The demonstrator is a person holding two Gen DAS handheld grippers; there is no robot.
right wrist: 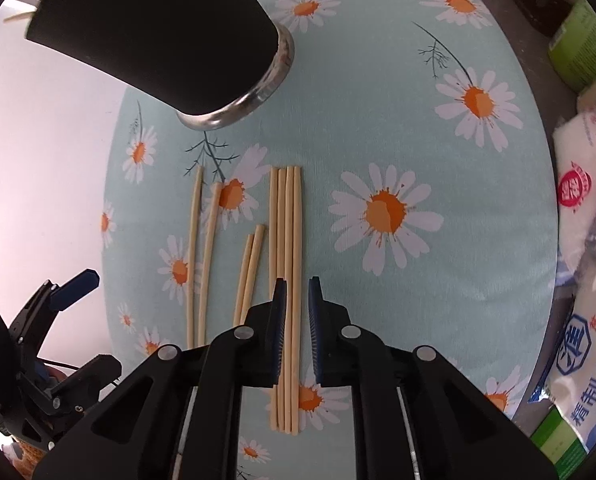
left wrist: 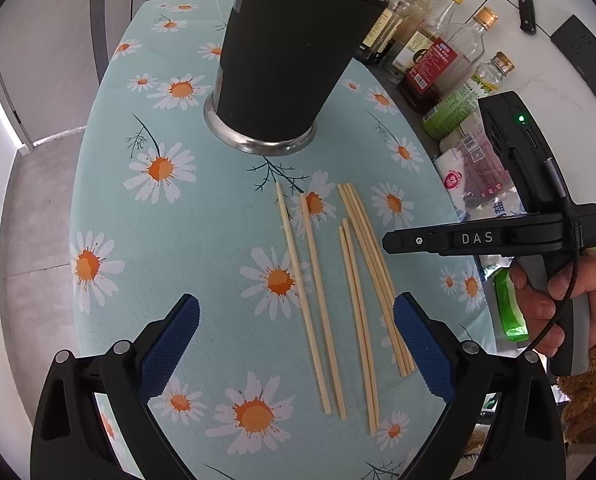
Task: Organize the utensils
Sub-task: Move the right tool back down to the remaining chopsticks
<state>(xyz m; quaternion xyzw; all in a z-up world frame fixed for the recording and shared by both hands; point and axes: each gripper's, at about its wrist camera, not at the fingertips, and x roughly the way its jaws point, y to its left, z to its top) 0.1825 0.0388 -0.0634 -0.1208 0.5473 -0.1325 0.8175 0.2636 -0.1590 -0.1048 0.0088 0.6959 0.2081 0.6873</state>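
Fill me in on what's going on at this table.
A person is sorting chopsticks with a gripper in each hand. Eight chopsticks lie in loose groups on the flowered tablecloth in front of a dark cup, which already holds at least one. The right gripper hovers narrowly open around the outermost stick of the group of four. The left gripper is wide open over the sticks, holding nothing.
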